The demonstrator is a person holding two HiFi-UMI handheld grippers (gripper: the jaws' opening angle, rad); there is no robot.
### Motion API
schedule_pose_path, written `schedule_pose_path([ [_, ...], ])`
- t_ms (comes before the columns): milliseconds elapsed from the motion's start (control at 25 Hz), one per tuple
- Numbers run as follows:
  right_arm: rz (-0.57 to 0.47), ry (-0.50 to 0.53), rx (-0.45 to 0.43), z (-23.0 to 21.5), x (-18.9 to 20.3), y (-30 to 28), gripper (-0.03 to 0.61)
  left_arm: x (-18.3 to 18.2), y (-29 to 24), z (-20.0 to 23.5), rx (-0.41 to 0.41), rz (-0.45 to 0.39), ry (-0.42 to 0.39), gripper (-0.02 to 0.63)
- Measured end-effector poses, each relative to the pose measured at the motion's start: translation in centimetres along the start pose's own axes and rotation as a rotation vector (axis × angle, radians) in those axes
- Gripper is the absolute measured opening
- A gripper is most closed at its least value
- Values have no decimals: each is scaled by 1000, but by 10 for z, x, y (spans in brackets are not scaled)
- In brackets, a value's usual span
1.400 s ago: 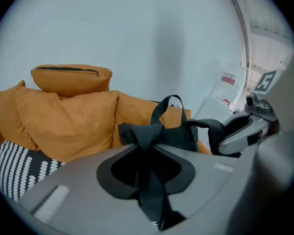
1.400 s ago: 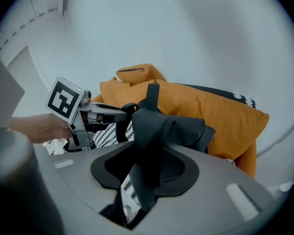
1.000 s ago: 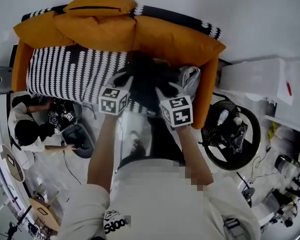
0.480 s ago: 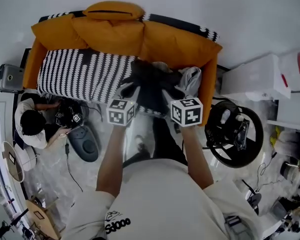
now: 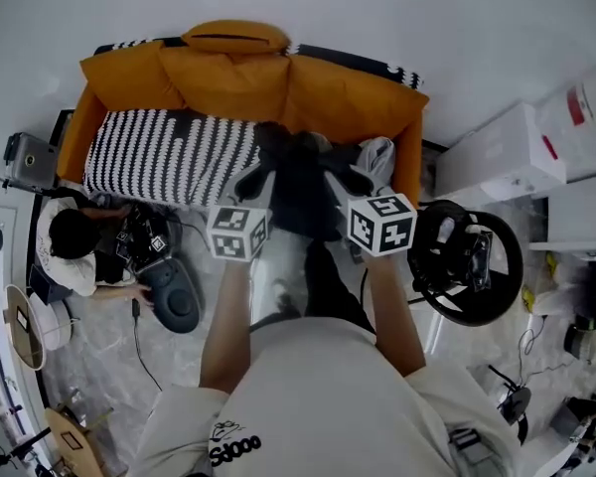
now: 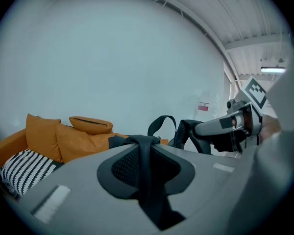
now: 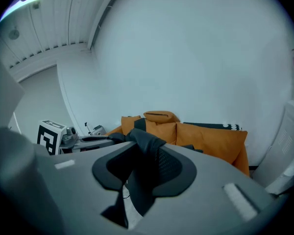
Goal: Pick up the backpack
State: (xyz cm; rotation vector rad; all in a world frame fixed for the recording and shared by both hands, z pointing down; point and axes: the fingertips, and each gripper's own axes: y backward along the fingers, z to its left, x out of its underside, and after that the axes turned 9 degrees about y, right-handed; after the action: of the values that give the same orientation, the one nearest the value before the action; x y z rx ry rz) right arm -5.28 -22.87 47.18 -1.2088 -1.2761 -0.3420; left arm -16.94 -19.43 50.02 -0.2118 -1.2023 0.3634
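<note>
Jaws on left gripper (image 5: 250, 182) and right gripper (image 5: 346, 182) are clamping the backpack (image 5: 300, 189); I am raising it off the sofa (image 5: 238, 78): pickup succeeding.

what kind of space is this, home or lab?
Likely a lab staged as a living room: orange sofa, stacked white boxes, a person sitting on the floor with gear.

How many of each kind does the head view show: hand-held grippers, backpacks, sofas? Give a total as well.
Hand-held grippers: 2, the left hand-held gripper and the right hand-held gripper
Backpacks: 1, the black backpack
Sofas: 1, the orange sofa
Total: 4
</note>
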Motion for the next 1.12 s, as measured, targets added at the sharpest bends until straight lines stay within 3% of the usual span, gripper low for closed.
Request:
schedule_pose_path([
  [280, -108, 62, -28, 48, -36, 49, 101, -34, 66, -23, 2, -79, -86, 66],
  [760, -247, 262, -49, 121, -73, 133, 97, -84, 166, -67, -10, -226, -211, 66],
  [1120, -314, 337, -68, 158, -101, 173, 92, -115, 217, -89, -27, -309, -243, 66],
])
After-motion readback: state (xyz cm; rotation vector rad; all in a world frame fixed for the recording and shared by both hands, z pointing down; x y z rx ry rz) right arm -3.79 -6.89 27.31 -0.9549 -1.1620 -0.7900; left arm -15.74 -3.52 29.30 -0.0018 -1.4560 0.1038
